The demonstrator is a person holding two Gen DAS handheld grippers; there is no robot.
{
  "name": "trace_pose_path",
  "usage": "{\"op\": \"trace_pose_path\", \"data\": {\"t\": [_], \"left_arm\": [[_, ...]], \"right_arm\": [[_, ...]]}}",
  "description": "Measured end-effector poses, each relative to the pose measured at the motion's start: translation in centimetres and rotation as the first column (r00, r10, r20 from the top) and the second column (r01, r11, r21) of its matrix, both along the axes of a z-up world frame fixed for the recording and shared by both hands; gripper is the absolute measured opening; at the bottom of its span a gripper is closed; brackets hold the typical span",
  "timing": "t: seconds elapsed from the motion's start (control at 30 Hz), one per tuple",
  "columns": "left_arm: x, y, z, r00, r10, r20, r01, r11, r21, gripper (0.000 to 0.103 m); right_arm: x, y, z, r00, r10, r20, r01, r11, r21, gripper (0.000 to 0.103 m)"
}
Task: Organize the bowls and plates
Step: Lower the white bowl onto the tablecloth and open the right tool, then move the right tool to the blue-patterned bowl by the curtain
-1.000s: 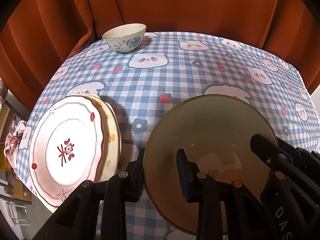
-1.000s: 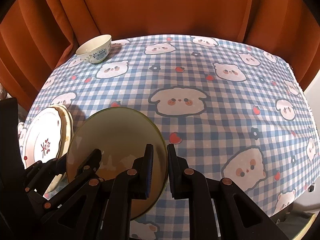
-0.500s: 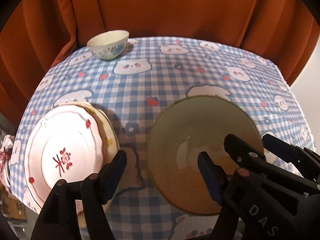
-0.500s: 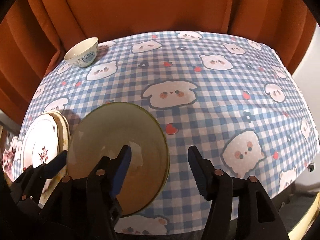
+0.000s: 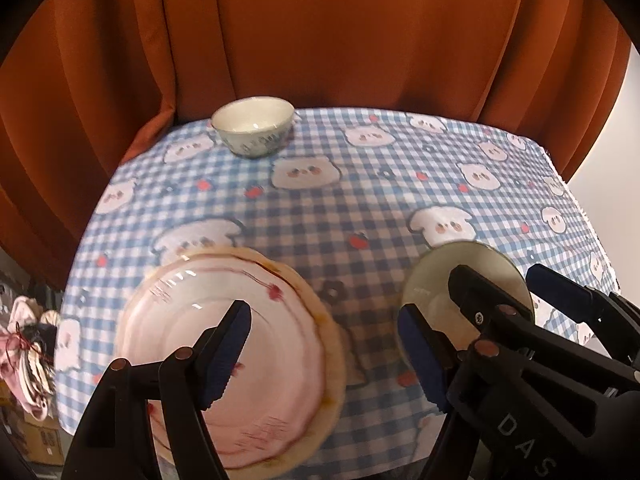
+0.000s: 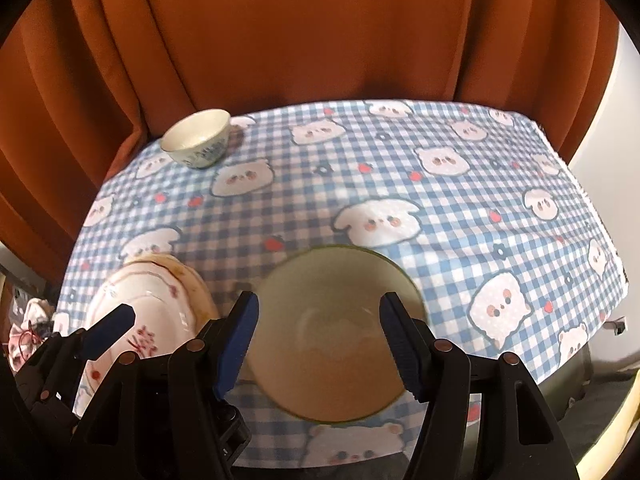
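Lower left, stacked plates [image 5: 224,360] lie under the left gripper [image 5: 320,356], jaws apart, empty; lower centre, the green bowl [image 6: 336,344] sits released beneath the right gripper [image 6: 318,344], opening; the small bowl [image 6: 198,138] waits upper left, likely next

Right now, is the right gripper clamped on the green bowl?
No: the right gripper stands open above the green bowl, pads clear of its rim.

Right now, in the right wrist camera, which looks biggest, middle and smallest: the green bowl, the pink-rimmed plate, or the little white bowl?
1. Green bowl, nearest the camera, which inflates it.
2. Pink-rimmed plate, partly hidden by the left gripper, so its rank against the green bowl is unsure.
3. Little white bowl, farthest away.
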State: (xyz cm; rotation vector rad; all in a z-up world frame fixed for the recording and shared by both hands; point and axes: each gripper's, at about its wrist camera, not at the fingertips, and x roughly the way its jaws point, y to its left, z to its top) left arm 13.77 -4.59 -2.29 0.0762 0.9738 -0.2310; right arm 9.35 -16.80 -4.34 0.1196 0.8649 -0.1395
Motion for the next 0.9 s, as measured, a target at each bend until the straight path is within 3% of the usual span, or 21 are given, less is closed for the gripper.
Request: {"op": "trace_pose_path", "data": {"t": [0.43, 0.9], "left_arm": [[3.9, 4.8, 3.5, 0.997, 0.036, 0.065, -0.036, 0.999, 0.006, 0.078], [12.3, 6.0, 4.7, 0.982, 0.156, 0.109, -0.160, 0.987, 0.027, 0.078]], "right_arm": [[2.6, 5.5, 3.5, 0.998, 0.010, 0.069, -0.009, 1.000, -0.010, 0.067], [11.0, 6.5, 6.0, 0.990, 0.096, 0.106, -0.095, 0.995, -0.009, 0.067]]}}
